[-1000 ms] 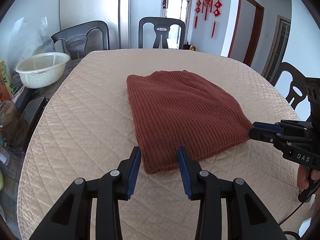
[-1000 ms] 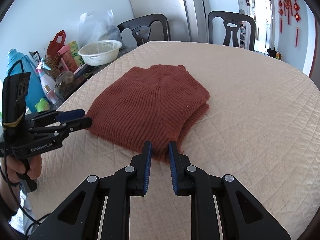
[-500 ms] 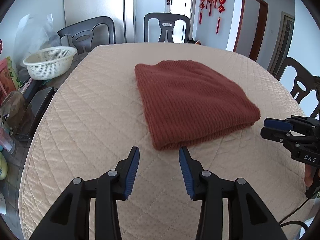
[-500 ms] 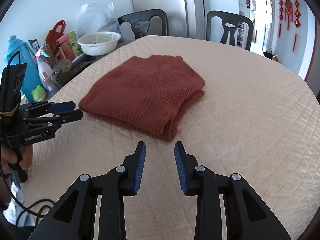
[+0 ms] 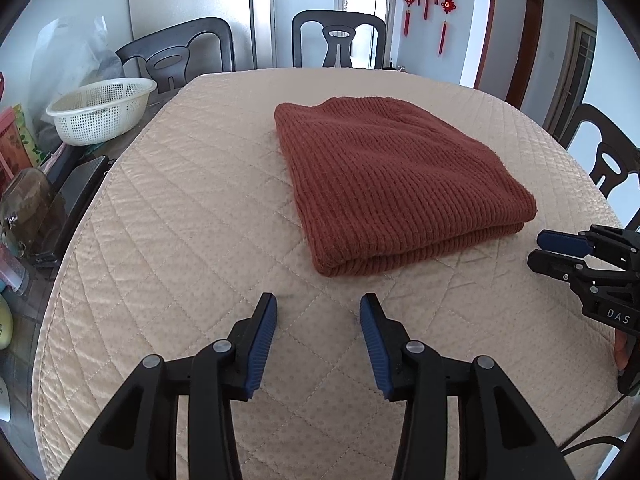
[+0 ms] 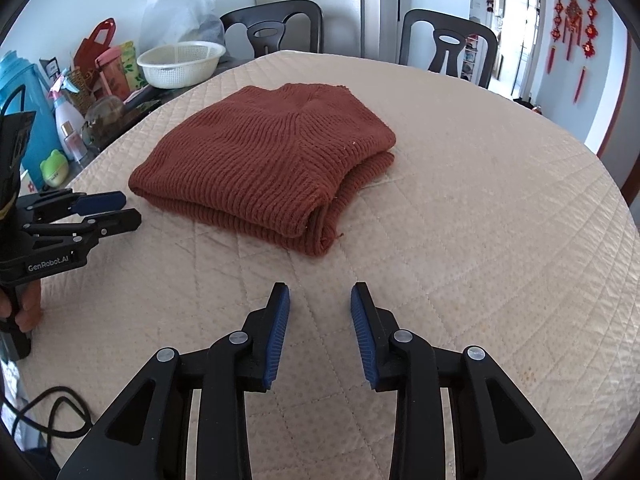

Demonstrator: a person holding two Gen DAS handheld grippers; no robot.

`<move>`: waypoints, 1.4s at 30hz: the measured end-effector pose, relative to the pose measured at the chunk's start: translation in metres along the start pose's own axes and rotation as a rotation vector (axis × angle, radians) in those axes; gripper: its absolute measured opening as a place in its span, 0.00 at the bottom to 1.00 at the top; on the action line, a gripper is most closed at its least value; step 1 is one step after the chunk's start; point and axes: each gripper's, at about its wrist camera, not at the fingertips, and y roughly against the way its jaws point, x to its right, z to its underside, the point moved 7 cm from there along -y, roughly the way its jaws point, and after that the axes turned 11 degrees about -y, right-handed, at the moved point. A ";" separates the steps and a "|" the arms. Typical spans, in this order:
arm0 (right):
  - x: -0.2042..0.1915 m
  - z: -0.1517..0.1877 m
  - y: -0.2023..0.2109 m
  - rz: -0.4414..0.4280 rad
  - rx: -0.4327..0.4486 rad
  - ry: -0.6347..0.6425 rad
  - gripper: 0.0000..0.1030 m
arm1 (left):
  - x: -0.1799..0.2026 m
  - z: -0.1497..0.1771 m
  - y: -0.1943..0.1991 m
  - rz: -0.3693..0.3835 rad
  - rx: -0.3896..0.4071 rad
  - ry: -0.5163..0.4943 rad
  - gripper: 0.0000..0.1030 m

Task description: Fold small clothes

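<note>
A rust-brown knitted sweater (image 5: 392, 176) (image 6: 264, 152) lies folded into a thick rectangle on the beige quilted table cover (image 5: 180, 208). In the left wrist view my left gripper (image 5: 318, 304) hovers over bare cover just short of the sweater's near corner. Its jaws are opening and nothing is between them. My right gripper (image 6: 320, 292) stands the same way near the other corner, jaws opening and empty. Each gripper also shows from the side in the other's view: the right gripper (image 5: 536, 248) and the left gripper (image 6: 130, 208), both a little apart from the sweater.
A white perforated basket (image 5: 100, 114) sits at the table's far left, beside bottles and bags (image 6: 60, 120). Dark chairs (image 5: 338, 38) ring the table. A black cable (image 6: 52, 408) trails near the front left edge. A hand (image 6: 24, 304) grips the left tool.
Both grippers have drawn back from the sweater's near edge and their jaws have widened. The sweater now lies free on the cover, farther from the fingertips.
</note>
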 end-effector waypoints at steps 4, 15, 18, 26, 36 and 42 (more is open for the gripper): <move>0.000 0.000 0.000 -0.006 -0.001 -0.007 0.33 | 0.001 -0.001 -0.001 0.007 0.000 -0.005 0.50; -0.001 0.001 0.000 -0.030 -0.005 -0.010 0.40 | 0.001 -0.001 -0.002 0.009 0.000 -0.009 0.52; -0.003 0.001 -0.001 -0.030 -0.006 -0.003 0.41 | 0.001 -0.001 -0.002 0.009 -0.001 -0.009 0.52; -0.003 0.001 -0.001 -0.029 -0.006 -0.002 0.41 | 0.001 -0.001 -0.002 0.009 0.000 -0.009 0.53; -0.004 0.001 0.000 -0.035 -0.007 -0.005 0.42 | 0.002 -0.001 -0.002 0.006 -0.001 -0.010 0.54; -0.003 0.001 0.000 -0.036 -0.007 -0.005 0.42 | 0.001 -0.001 -0.002 0.008 -0.001 -0.009 0.54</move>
